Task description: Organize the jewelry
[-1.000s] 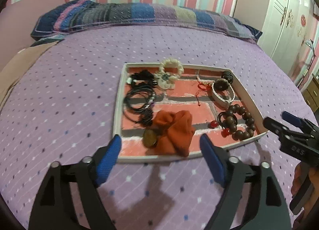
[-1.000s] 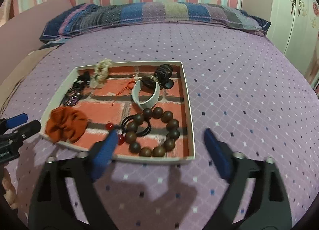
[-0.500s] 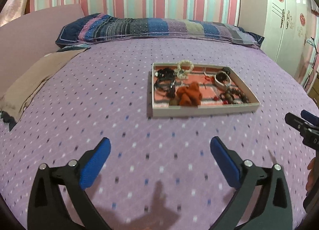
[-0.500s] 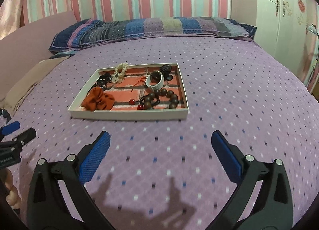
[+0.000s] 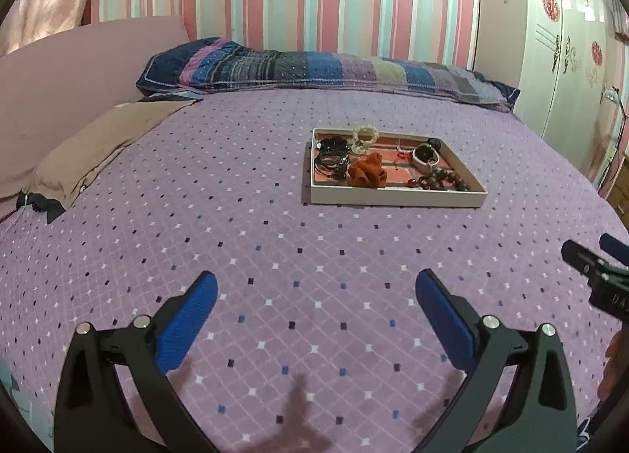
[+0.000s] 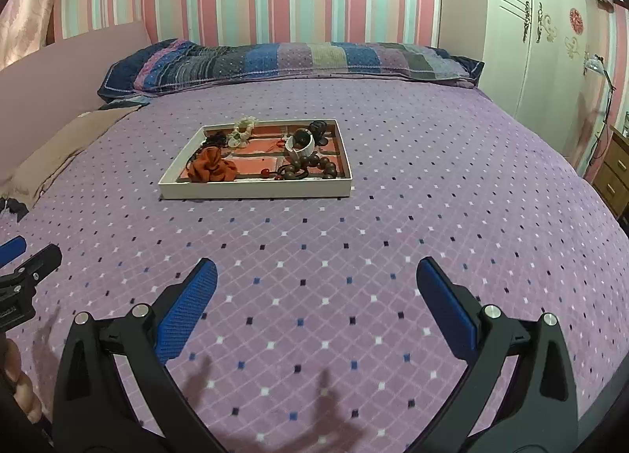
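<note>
A white tray (image 5: 393, 199) sits on the purple bedspread, well ahead of both grippers; it also shows in the right wrist view (image 6: 255, 190). It holds an orange scrunchie (image 5: 367, 174) (image 6: 210, 170), a brown bead bracelet (image 5: 444, 179) (image 6: 314, 168), a white bangle (image 5: 424, 157) (image 6: 300, 144), black hair ties (image 5: 332, 160) and a cream scrunchie (image 5: 363, 136) (image 6: 243, 128). My left gripper (image 5: 316, 295) is open and empty over the bedspread. My right gripper (image 6: 316, 284) is open and empty too, to the right of the left one.
A striped pillow (image 5: 314, 69) lies along the headboard. A tan cloth (image 5: 102, 142) lies at the bed's left side. A white wardrobe (image 6: 542, 44) and a wooden drawer unit (image 6: 617, 174) stand to the right of the bed.
Both grippers have pulled back and up from the tray, which now lies much farther ahead. Both stay open and empty.
</note>
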`<state>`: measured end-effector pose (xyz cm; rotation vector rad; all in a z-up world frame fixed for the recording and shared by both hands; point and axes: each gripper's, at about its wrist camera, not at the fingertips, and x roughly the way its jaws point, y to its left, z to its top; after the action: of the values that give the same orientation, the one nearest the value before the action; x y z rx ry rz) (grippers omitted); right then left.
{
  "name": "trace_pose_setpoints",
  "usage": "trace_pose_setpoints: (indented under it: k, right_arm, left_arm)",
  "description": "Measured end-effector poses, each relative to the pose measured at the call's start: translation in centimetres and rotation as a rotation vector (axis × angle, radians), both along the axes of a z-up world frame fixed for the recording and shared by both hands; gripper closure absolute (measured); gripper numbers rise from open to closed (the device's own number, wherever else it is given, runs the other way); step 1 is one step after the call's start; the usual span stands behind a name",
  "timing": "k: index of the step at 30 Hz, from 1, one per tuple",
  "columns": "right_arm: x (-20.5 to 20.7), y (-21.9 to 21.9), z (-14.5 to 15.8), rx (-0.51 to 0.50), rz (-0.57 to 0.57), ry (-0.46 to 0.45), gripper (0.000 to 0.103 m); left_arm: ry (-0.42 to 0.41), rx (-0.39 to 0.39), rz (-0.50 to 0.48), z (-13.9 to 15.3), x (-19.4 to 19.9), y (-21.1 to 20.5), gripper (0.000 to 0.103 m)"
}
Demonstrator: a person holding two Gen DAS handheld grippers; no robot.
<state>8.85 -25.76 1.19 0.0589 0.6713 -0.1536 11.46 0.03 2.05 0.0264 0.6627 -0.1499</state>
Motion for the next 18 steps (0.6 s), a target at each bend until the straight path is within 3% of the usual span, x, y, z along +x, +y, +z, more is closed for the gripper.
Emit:
trace_pose_setpoints:
  k: [18]
  right_arm:
    - [-2.2,1.1,0.6,-0.029,-0.021,-0.015,0.004]
  left_arm:
    - [-0.024,0.007,0.024,1.0,-1.9,0.7,0.004]
